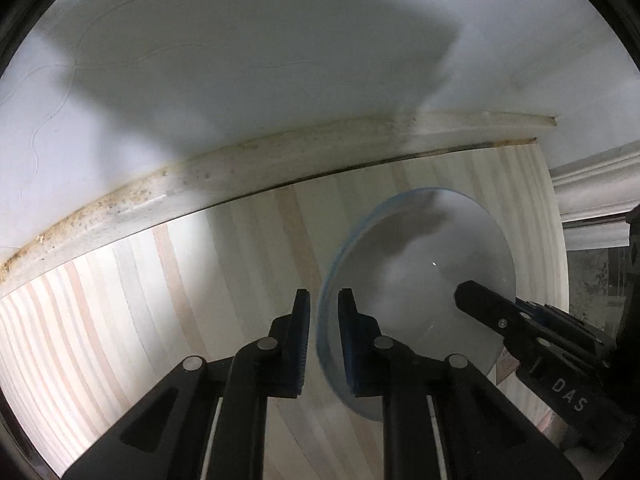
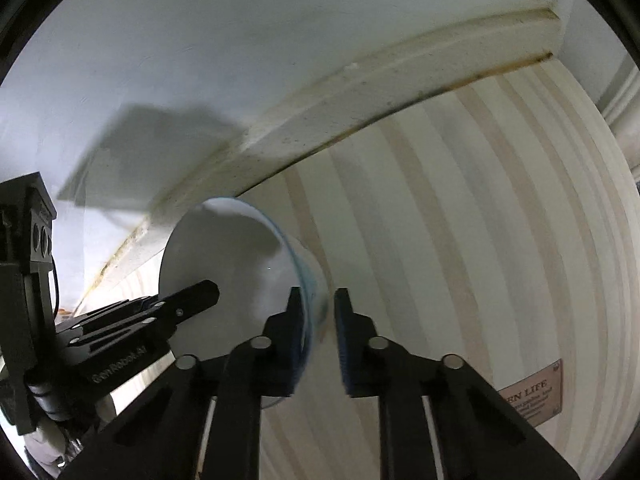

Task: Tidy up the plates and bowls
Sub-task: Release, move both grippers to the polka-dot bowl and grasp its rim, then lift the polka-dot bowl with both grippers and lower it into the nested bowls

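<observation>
Both grippers point(image 1: 324, 316) point(image 2: 316, 312) downward, clamping plate point(image 1: 420, 264) rim

Plate point(image 1: 416, 264) on board point(image 1: 200, 272), beside wall point(image 1: 240, 60)

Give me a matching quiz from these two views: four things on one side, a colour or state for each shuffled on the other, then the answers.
1 bowl
2 tabletop
3 label
4 left gripper

A pale wood stripes
B shut on a rim
C white with a blue edge
D brown with printed words

Pairs: 1-C, 2-A, 3-D, 4-B
</observation>
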Tool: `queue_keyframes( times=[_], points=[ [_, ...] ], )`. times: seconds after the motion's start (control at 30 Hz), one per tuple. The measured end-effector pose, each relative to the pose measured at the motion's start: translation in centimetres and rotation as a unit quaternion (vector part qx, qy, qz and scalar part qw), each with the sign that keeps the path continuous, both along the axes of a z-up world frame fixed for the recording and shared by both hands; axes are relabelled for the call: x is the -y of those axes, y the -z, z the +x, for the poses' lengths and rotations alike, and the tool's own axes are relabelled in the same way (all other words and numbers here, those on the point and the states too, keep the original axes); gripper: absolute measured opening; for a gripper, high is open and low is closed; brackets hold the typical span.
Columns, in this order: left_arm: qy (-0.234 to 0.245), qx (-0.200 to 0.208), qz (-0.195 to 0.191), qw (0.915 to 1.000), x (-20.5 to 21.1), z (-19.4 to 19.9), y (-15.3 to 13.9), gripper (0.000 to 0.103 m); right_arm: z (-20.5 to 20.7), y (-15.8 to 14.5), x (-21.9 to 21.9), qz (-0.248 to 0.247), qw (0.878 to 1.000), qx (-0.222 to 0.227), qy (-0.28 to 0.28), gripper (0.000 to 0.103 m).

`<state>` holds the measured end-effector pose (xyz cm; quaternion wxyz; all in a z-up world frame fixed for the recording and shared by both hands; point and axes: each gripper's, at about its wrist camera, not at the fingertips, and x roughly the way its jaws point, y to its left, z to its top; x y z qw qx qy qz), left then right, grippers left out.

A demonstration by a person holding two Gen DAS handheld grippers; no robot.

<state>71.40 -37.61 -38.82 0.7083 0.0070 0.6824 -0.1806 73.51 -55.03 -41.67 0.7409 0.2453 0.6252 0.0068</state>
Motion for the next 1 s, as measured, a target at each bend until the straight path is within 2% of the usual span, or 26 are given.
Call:
queue_keyframes(
  times=[0.37, 0.53, 0.7, 1.0],
  points=[
    [0.01, 0.019, 0.004, 0.9998, 0.2, -0.7, -1.8, 0.012, 0.0, -0.8, -0.8, -0.01, 1.0, 0.002, 0.004, 0.014],
    [0.013, 0.036, 0.001, 0.9993, -0.1, -2.6, -4.1, 0.012, -1.1, -2.8, -1.2, -0.011, 1.0, 0.01, 0.002, 0.014],
    [0.011, 0.047, -0.006, 0.9988, -1.5, -5.4, -6.9, 0.012, -3.5, -5.6, -2.1, -0.015, 1.0, 0.022, -0.008, 0.014],
    [0.024, 0.056, -0.005, 0.9982, -4.2, -12.3, -11.0, 0.012, -11.0, -10.6, -5.1, -0.009, 0.999, 0.034, -0.028, 0.014]
  ],
)
